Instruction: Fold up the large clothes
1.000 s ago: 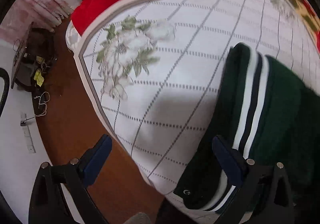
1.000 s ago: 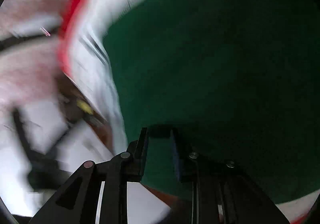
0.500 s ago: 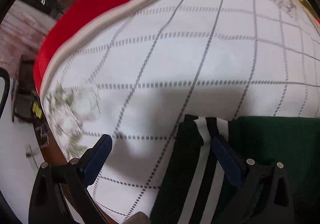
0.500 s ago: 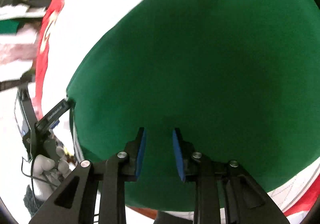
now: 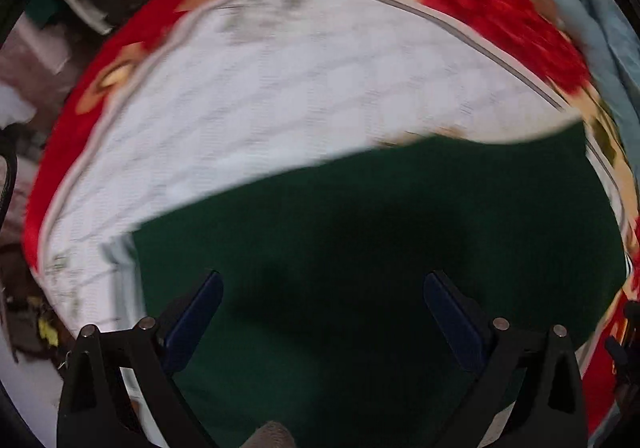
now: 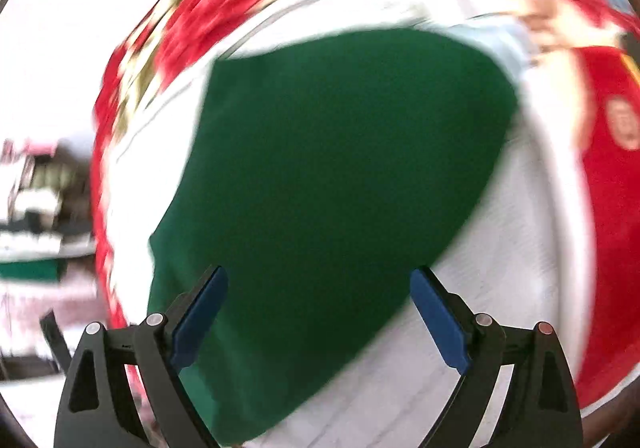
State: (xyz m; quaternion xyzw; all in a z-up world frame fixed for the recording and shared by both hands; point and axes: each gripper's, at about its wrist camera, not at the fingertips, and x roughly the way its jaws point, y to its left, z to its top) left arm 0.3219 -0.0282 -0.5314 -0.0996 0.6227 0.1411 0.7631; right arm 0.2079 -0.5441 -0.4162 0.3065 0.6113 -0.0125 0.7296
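A dark green garment [image 5: 380,248] lies flat on a white checked sheet [image 5: 300,88] over a bed. In the left wrist view my left gripper [image 5: 324,308] is open and empty above the garment's near part. In the right wrist view the same green garment [image 6: 340,168] fills the middle, and my right gripper [image 6: 320,304] is open wide and empty above its near edge. Both views are blurred by motion. The garment's striped trim is out of sight.
A red floral blanket [image 5: 500,4] borders the white sheet [image 6: 500,308] at the far side and on the right [image 6: 608,168]. A pale blue cloth [image 5: 608,36] lies at the far right. Cluttered furniture [image 6: 36,208] stands off the bed's left side.
My right gripper has opened and let go of the green garment. My left gripper has swung from the striped trim over the garment's plain green part. Both cameras are moving fast.
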